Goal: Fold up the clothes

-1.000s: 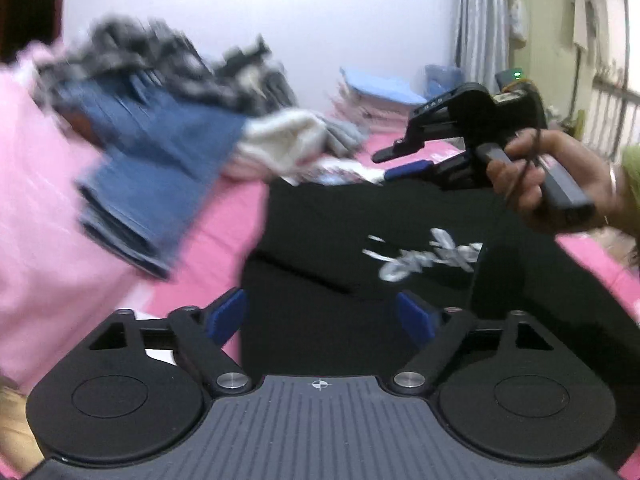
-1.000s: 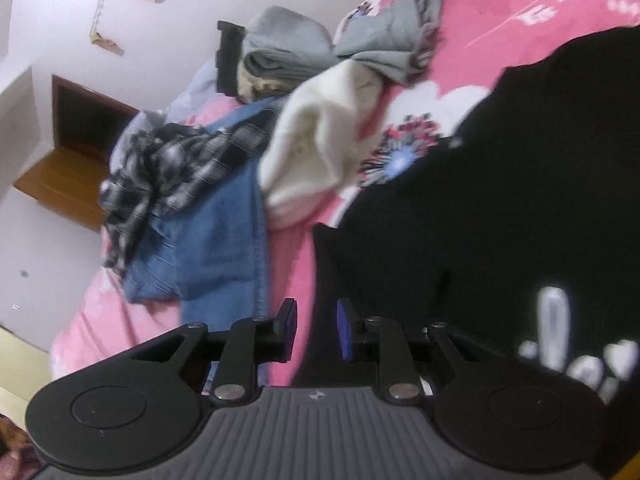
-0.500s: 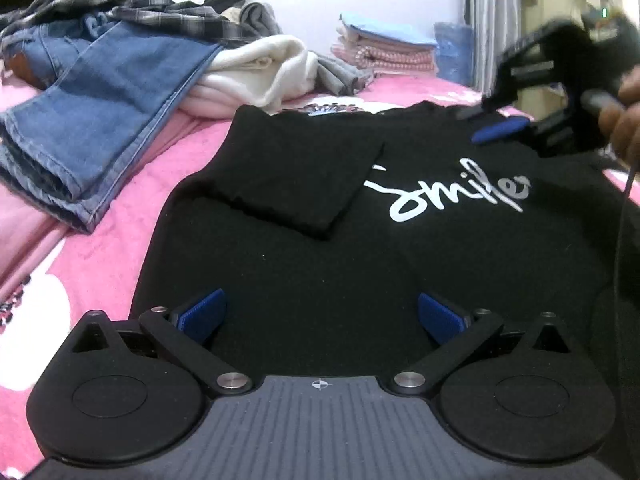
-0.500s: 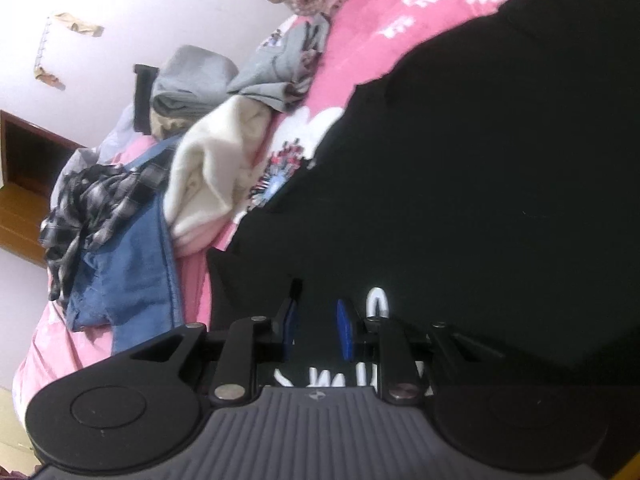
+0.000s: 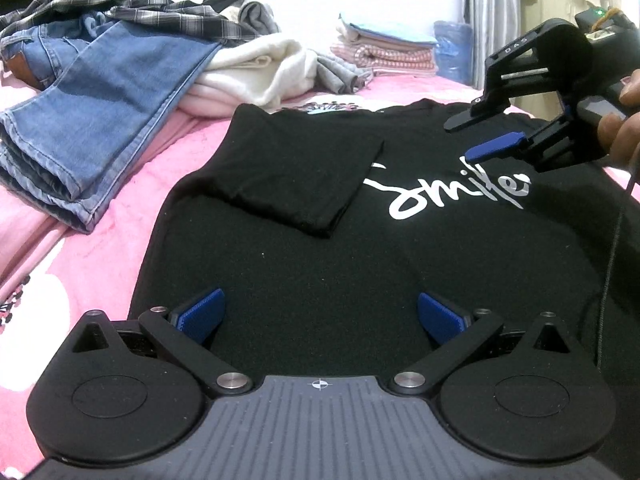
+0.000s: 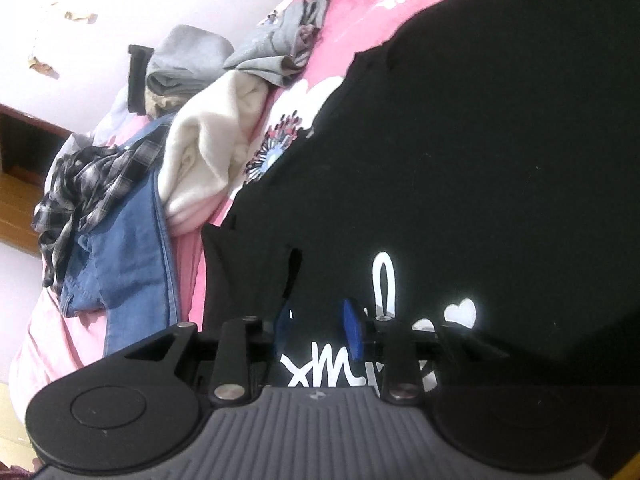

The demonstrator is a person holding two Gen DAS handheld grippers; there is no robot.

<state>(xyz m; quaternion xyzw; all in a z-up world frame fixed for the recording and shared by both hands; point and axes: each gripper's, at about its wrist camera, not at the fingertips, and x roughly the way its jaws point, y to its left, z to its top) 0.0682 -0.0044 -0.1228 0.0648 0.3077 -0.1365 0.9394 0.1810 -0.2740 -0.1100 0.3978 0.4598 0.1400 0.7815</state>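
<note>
While the black T-shirt (image 5: 304,264) lies face up on the pink bedspread (image 5: 100,264), we hold both tools low over it so that each can reach fabric without a long descent. Our left gripper (image 5: 320,316) sits above the lower body of the shirt with its jaws spread as wide as they go and nothing between them; this width suits taking up a thick gather of cloth or a hem. Our right gripper (image 6: 318,330) hangs over the printed chest area, gripped by a hand (image 5: 622,120) seen at the edge of the left wrist view. Its jaws are opening, and we see only the print behind the gap, with no cloth pinched.

The shirt is spread flat, and its white script lettering (image 5: 452,192) reads across the chest. One sleeve (image 5: 304,176) is already turned inward and rests on the shirt front, just touching the first letter. We judge the fold to be at an early stage: the opposite side is not yet turned in.

Unfolded garments lie well apart at the far side of the bed: blue jeans (image 5: 104,112), a plaid shirt (image 5: 120,0) and a cream garment (image 5: 260,68). A folded stack (image 5: 384,48) stands beyond them.
</note>
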